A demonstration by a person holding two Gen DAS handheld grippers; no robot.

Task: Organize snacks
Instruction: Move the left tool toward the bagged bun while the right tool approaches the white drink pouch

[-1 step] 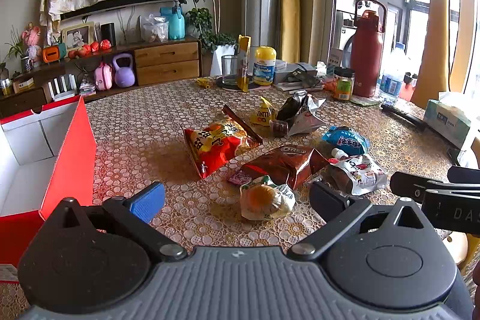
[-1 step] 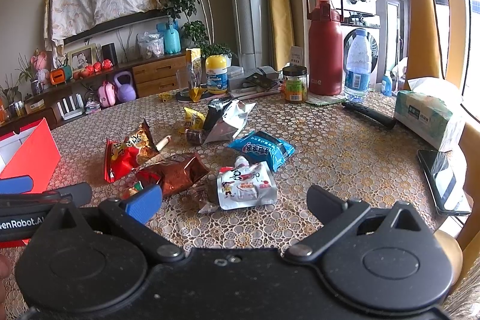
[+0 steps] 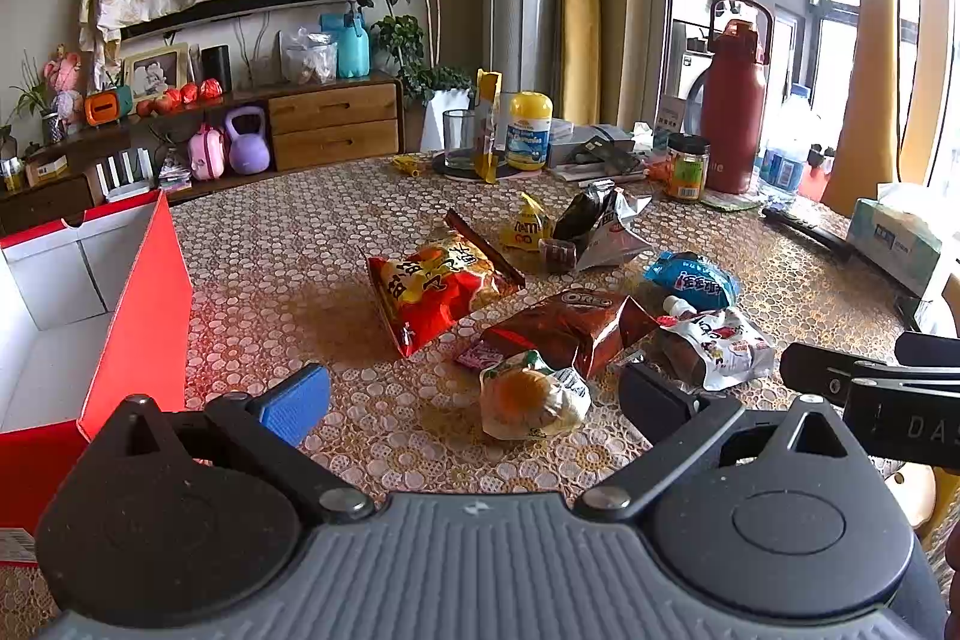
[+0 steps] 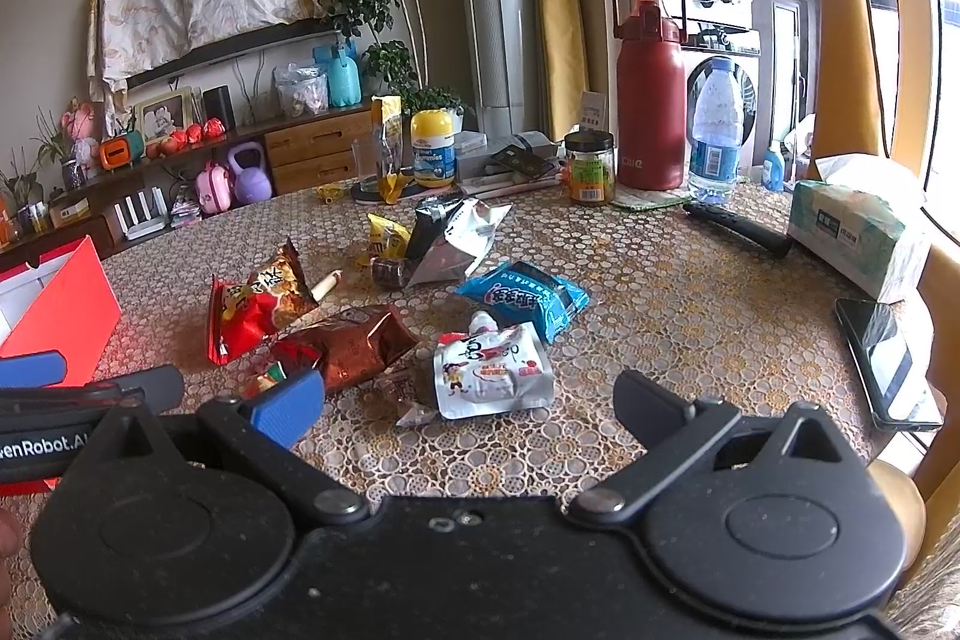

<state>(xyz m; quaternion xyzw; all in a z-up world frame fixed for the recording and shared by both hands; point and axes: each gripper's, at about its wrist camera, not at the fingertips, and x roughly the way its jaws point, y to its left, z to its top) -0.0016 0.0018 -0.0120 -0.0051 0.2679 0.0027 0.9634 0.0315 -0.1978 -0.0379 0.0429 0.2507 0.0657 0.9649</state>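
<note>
Snacks (image 3: 540, 316) lie mid-frame, red box (image 3: 138, 316) at left edge; both the left gripper (image 3: 474, 397) and right gripper (image 4: 468, 403) gape empty, so pinch the nearest round bun packet (image 3: 531, 397) by its crimped edge, I judge.

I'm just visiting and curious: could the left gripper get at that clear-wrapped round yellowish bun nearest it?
Probably yes. The left gripper is open, and the clear-wrapped round bun lies on the table right ahead between its fingers, with nothing between them. The brown Oreo bag lies close behind it.
</note>
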